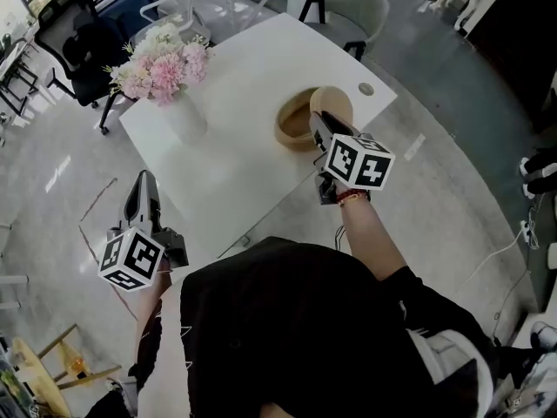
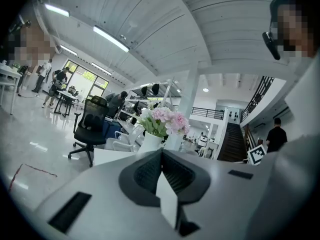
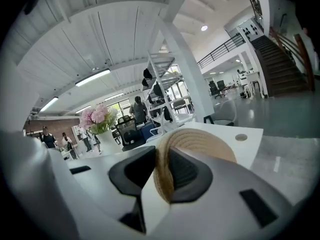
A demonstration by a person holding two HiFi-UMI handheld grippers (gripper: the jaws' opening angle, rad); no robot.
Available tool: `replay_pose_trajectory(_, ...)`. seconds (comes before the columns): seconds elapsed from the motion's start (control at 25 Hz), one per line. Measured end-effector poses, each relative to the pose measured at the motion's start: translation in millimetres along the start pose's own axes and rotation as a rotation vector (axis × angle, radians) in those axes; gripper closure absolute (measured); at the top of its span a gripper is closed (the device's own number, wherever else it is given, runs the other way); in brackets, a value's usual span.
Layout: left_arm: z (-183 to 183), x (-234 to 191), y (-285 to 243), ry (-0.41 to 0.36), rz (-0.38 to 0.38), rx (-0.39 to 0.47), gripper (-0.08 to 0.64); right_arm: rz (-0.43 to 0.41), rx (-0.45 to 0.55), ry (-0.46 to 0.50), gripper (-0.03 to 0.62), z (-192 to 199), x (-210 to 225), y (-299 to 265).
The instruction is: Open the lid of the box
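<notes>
A round woven box (image 1: 291, 124) sits on the white table (image 1: 235, 172) near its right corner. Its woven lid (image 1: 338, 103) stands tilted on edge over the box's right side. My right gripper (image 1: 318, 122) is shut on the lid's rim; in the right gripper view the straw-coloured lid (image 3: 200, 140) is pinched between the dark pads (image 3: 186, 171). My left gripper (image 1: 144, 184) hangs off the table's left edge over the floor, with nothing in it. In the left gripper view the left gripper (image 2: 161, 158) has its jaws together.
A white vase (image 1: 184, 120) of pink flowers (image 1: 161, 66) stands at the table's far left. A cable hole (image 1: 365, 89) marks the far right corner. A black office chair (image 1: 74, 42) and a grey chair (image 1: 361, 14) stand beyond the table.
</notes>
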State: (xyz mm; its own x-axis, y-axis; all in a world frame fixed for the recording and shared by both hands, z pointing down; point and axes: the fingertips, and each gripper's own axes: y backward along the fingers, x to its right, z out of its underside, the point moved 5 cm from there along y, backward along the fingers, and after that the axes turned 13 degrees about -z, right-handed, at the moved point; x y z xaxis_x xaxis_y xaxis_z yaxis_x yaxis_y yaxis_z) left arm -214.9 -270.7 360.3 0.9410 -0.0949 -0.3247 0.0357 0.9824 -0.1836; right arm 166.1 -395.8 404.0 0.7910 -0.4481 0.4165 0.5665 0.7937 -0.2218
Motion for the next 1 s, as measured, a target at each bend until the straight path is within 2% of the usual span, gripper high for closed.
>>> replay_pose_trajectory(0.32,7,7,5,0.005,0.015,-0.020,0.549,-0.003,0.077,-0.053,0.506,-2,6,22)
replay_pose_trajectory(0.6,13,25,3,-0.005,0.064,-0.043,0.549,-0.005,0.126,-0.101,0.511,-1,11,44)
replay_pose_trajectory(1.0,16,43,4,-0.024,0.114,-0.055,0.549,-0.005,0.148,-0.152,0.515,7,17,69)
